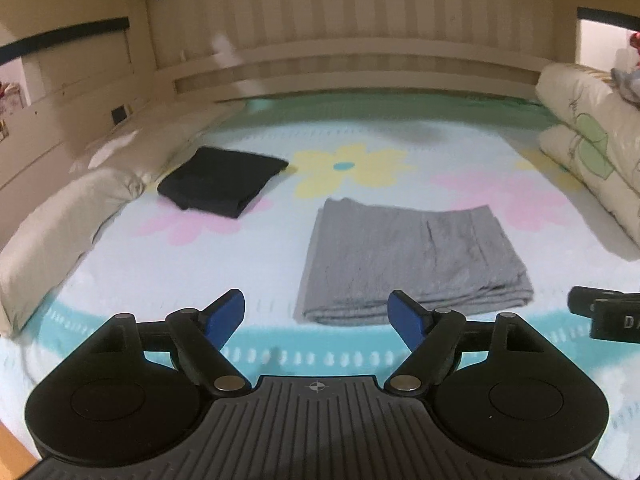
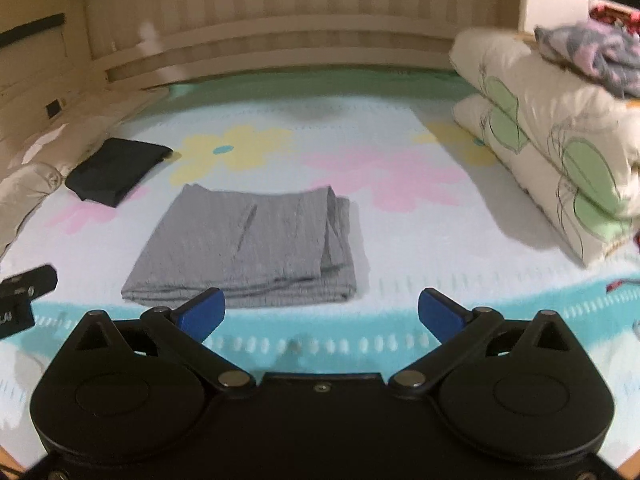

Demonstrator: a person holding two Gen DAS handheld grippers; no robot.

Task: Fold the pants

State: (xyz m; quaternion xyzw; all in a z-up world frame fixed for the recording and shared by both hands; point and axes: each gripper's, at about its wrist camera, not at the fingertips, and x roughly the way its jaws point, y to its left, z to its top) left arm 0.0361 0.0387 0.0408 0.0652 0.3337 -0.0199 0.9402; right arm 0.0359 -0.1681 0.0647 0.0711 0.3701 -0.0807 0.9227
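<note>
The grey pants (image 1: 412, 260) lie folded into a compact rectangle on the flowered bed sheet (image 1: 160, 272); they also show in the right wrist view (image 2: 248, 244). My left gripper (image 1: 318, 314) is open and empty, held above the sheet just in front of the pants' near edge. My right gripper (image 2: 320, 312) is open and empty, in front of the pants' near right corner. The body of the right gripper shows at the right edge of the left wrist view (image 1: 608, 314), and the body of the left gripper at the left edge of the right wrist view (image 2: 20, 300).
A folded black garment (image 1: 222, 180) lies at the back left, also in the right wrist view (image 2: 116, 170). A grey pillow (image 1: 60, 220) lines the left side. A folded cream quilt (image 2: 552, 136) with clothes on top (image 2: 592, 56) stands at the right. A wooden headboard (image 1: 340, 40) closes the back.
</note>
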